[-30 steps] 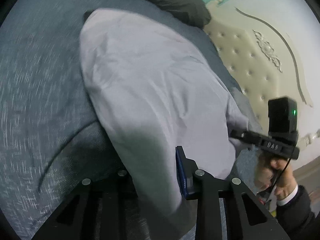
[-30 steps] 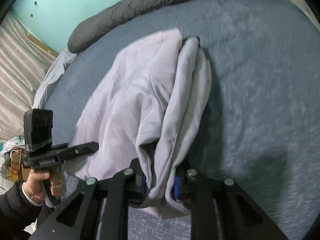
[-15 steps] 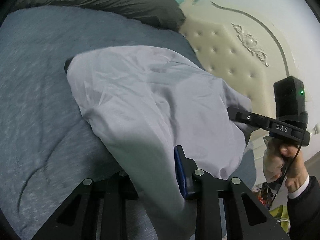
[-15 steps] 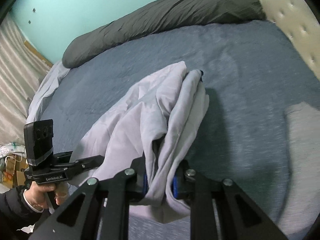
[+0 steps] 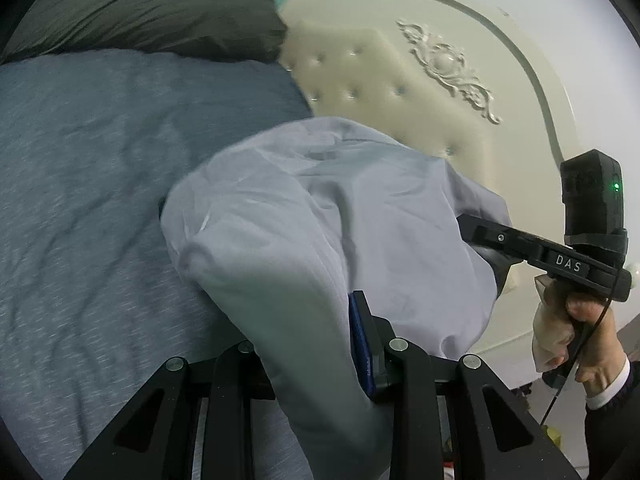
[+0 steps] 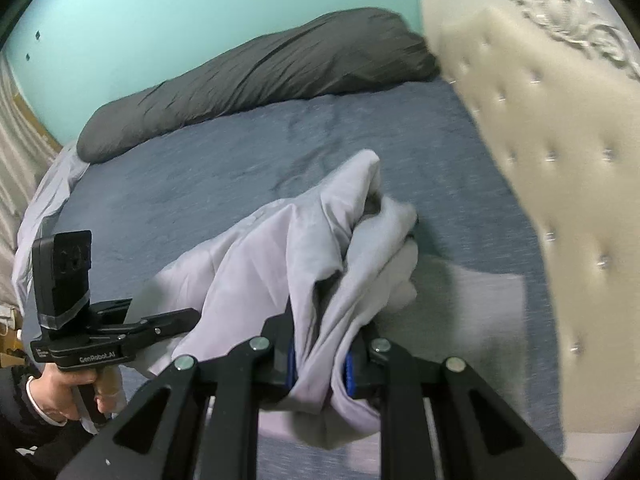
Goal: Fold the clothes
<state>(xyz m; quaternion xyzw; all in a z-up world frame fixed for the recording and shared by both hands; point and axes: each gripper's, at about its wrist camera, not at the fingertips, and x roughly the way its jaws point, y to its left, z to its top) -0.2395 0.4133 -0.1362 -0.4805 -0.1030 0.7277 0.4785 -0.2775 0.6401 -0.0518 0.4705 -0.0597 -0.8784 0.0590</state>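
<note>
Both grippers clamped on the same pale lilac garment [image 5: 320,216] – it hangs bunched between them, lifted above the blue-grey bed [image 5: 100,160], near the cream tufted headboard [image 5: 380,92]

Left gripper [image 5: 316,360]: jaws narrow, a thick fold of cloth pinched between the blue pads, left pad hidden under fabric. Right gripper [image 6: 320,360]: jaws narrow, a twisted bundle of fabric squeezed between both blue pads, loose end drooping below

Lower end of the garment trails toward the bed – can't tell if it touches. Dark grey pillow [image 6: 260,76] lies along the far edge against the teal wall [image 6: 160,8]. A flat folded pale piece [image 6: 460,300] lies on the bed by the headboard
</note>
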